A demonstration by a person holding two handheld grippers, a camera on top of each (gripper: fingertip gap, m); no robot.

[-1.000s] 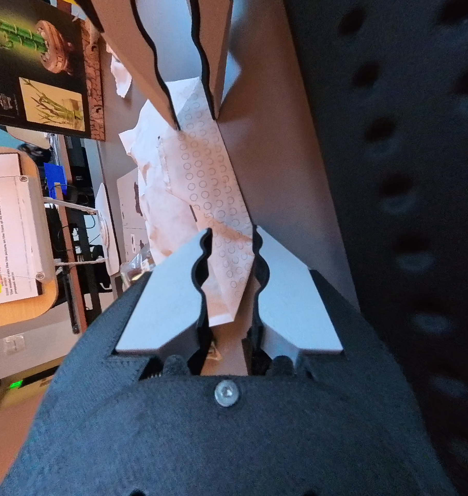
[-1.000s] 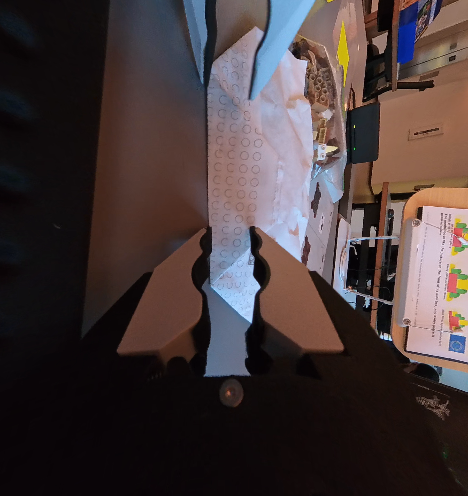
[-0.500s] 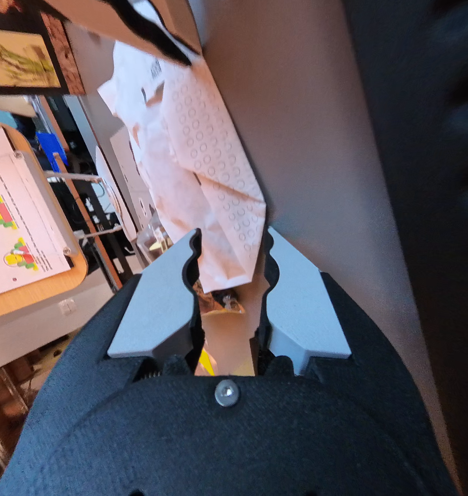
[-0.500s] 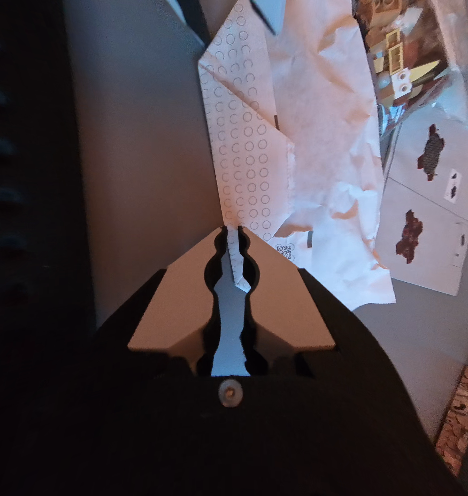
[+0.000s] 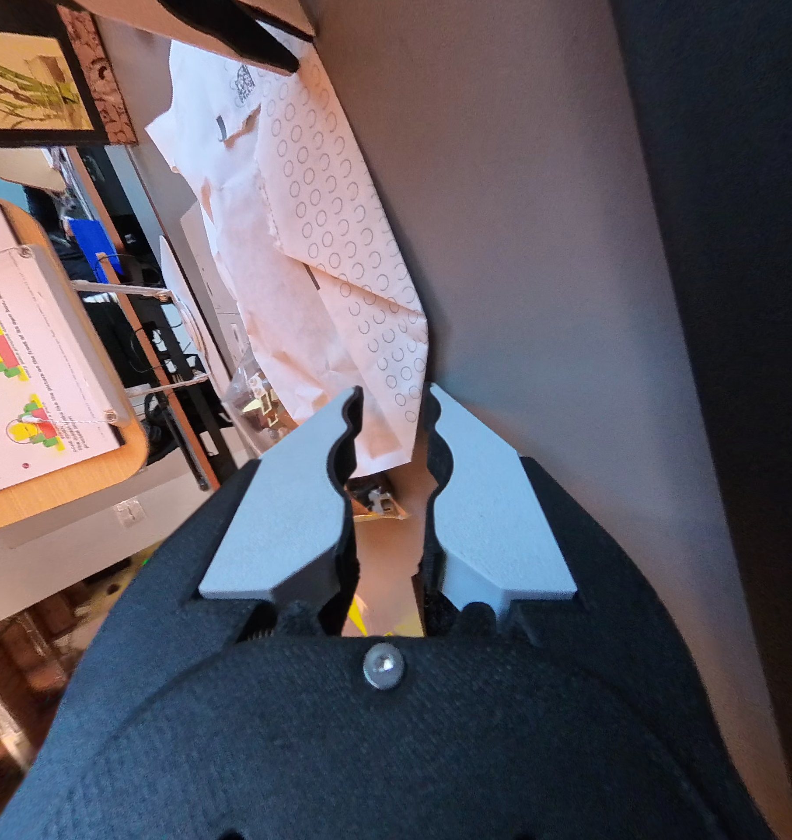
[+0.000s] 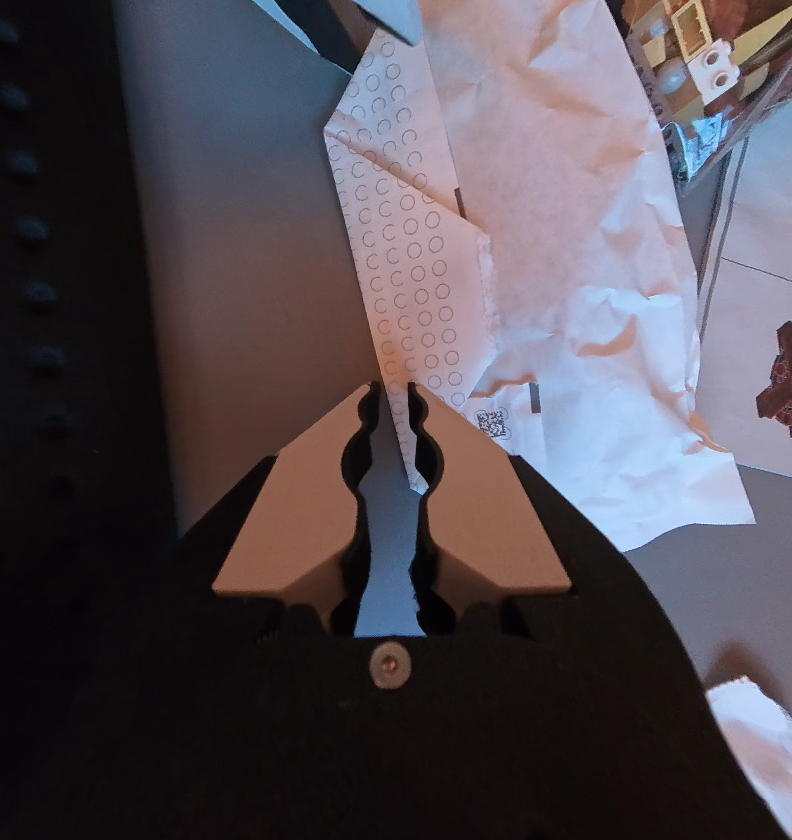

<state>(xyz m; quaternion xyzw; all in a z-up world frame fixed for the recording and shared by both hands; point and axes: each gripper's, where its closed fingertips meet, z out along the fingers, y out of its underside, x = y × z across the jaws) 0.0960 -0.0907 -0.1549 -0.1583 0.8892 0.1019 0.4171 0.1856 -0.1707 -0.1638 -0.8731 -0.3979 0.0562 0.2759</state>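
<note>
A white paper bag [image 5: 330,227] printed with small circles lies crumpled on the grey table [image 5: 544,227]. My left gripper [image 5: 394,395] is at its near end. The jaws stand a little apart with the bag's folded corner between them. My right gripper [image 6: 394,386] is shut on the bag's [image 6: 398,250] opposite end, with a thin strip of the circle-printed edge pinched between its tips. Each gripper also shows at the top of the other's view: the right one [image 5: 266,50] closed on the paper, the left one [image 6: 376,41] around the far tip.
A clear bag of tan and brown bricks [image 6: 703,68] lies beside the paper. White sheets with dark red shapes [image 6: 784,386] lie beyond, and a torn paper scrap [image 6: 757,745] is near. A dark studded baseplate [image 6: 35,272] borders the table. A wooden board with a picture sheet [image 5: 35,363] stands off it. My right fingertips sit around 12 cm from my left ones.
My right gripper has closed from a wide gap onto the bag's edge. Both grippers have tilted and drawn apart. My left jaws widened half a second ago, then narrowed again.
</note>
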